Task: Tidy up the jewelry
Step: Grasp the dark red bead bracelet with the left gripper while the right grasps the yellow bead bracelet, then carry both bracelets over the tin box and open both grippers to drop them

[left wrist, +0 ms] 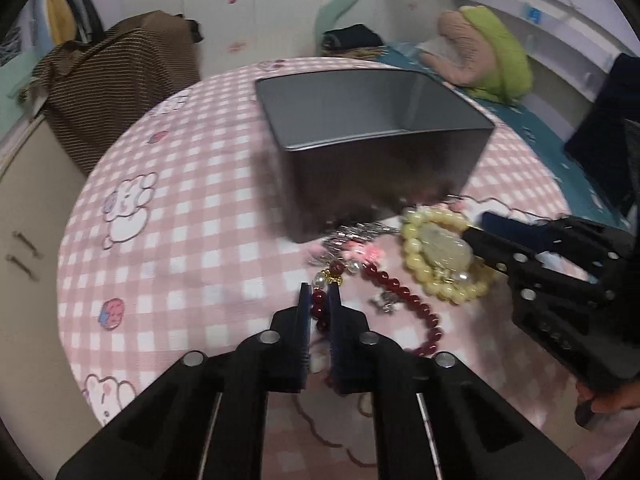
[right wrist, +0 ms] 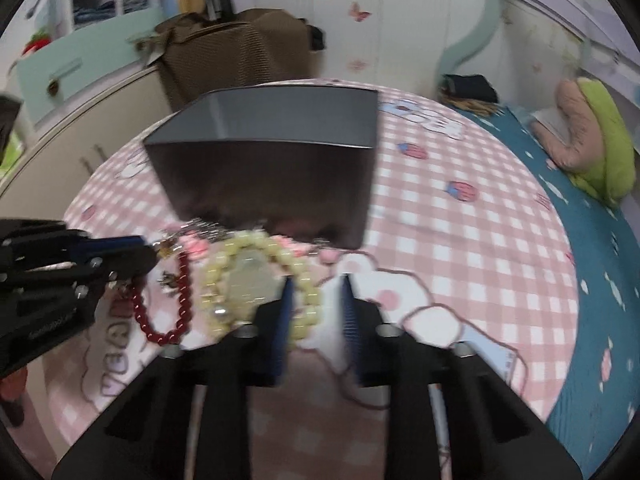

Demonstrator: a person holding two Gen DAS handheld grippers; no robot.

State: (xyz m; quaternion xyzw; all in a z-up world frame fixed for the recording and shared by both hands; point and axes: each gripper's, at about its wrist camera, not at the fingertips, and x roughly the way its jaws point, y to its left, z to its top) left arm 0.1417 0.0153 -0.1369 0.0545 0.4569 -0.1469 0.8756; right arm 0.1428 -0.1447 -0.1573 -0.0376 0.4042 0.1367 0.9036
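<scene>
On the pink checked tablecloth (left wrist: 192,208), jewelry lies in front of a grey open box (left wrist: 380,176) (right wrist: 260,176). My left gripper (left wrist: 320,292) (right wrist: 148,254) is shut on the dark red bead bracelet (left wrist: 400,288) (right wrist: 182,280), with its beads pinched between the pads. My right gripper (right wrist: 316,286) (left wrist: 476,230) is shut on the pale yellow bead bracelet (left wrist: 412,248) (right wrist: 256,240), which carries a jade-like pendant (left wrist: 444,250). Its strand runs between the fingers, close to the left pad. A silver chain (left wrist: 352,236) (right wrist: 204,228) and a pink piece (left wrist: 368,254) lie by the box's base.
A brown striped bag (left wrist: 120,80) (right wrist: 232,52) stands behind the table on a cabinet. A teal bed with a green and pink plush (left wrist: 488,52) (right wrist: 592,140) is to the right. A hand (left wrist: 612,404) holds the right gripper.
</scene>
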